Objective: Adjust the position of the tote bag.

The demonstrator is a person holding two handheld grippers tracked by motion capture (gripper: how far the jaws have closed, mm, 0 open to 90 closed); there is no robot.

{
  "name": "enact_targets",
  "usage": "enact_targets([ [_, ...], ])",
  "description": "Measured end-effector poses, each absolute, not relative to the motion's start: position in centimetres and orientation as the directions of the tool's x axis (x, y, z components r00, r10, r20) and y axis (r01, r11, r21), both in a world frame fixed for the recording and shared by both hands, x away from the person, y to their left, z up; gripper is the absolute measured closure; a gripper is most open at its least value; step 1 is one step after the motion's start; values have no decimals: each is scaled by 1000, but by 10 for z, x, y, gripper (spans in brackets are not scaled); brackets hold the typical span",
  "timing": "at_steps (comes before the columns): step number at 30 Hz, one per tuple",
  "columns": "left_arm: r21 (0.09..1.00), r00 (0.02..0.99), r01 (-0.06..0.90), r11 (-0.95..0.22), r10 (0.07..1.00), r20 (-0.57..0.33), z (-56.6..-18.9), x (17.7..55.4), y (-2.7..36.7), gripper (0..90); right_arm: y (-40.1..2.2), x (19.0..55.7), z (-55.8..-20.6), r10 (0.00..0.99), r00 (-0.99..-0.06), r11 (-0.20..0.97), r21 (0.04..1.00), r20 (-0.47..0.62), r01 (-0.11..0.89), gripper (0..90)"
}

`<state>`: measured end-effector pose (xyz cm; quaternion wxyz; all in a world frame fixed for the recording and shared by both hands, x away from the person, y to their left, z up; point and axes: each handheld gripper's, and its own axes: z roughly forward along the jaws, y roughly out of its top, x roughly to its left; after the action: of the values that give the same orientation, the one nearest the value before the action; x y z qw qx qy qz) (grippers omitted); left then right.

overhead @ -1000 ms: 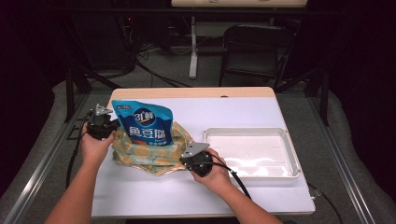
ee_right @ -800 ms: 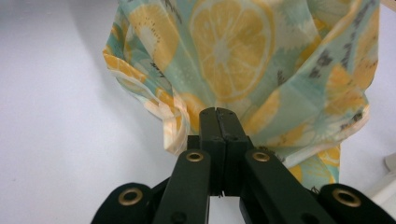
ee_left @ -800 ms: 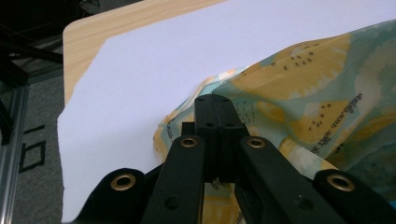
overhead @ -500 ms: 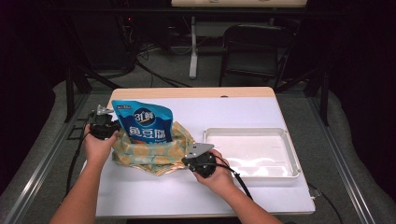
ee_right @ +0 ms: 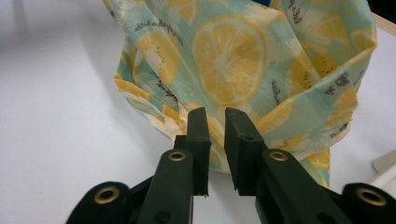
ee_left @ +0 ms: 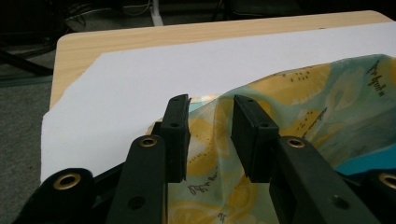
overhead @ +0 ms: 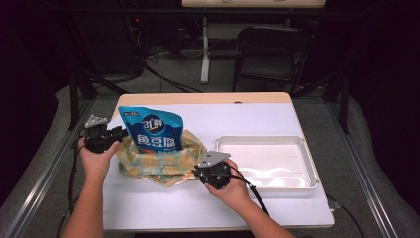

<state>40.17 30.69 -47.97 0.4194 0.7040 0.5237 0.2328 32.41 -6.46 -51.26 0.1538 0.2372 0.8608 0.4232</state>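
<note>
Loosely between each hand-held gripper (overhead: 115, 135): cloth bag (overhead: 158, 163).

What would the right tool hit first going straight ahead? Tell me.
The lemon-print cloth bag: its lower edge already lies between the right tool's parted jaws, which have just been opening. The blue pouch stands inside it, probably next.

The lower half of the blue printed snack pouch (overhead: 152, 130) sits sunk inside the lemon-patterned yellow and teal cloth bag (overhead: 163, 163), so I cannot see its base. From my left tongs' (ee_left: 211, 135) camera the cloth runs off the right and bottom edges. From my right tongs' (ee_right: 212, 142) camera its top is cut off, and the shallow white plastic tray (ee_right: 386, 168) is a mere corner at the right edge.
</note>
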Motion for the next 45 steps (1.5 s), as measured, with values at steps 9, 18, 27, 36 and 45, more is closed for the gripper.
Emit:
enact_targets([
  [9, 853, 383, 509, -119, 918, -101, -477, 391, 309, 580, -70, 329, -506, 594, -803, 481, 815, -32, 323, 642],
  [18, 859, 426, 496, -127, 898, -113, -476, 383, 314, 552, -72, 334, -500, 654, -757, 400, 849, 0, 346, 603],
  [27, 879, 464, 464, -106, 875, -140, -464, 369, 319, 561, -65, 337, -485, 649, -761, 388, 865, -12, 317, 649],
  [36, 890, 525, 441, -114, 837, -153, -455, 361, 318, 534, -62, 344, -479, 639, -769, 388, 862, 4, 326, 684],
  [45, 896, 584, 421, -139, 798, -150, -446, 356, 307, 497, -57, 350, -477, 635, -773, 385, 861, 15, 333, 667],
])
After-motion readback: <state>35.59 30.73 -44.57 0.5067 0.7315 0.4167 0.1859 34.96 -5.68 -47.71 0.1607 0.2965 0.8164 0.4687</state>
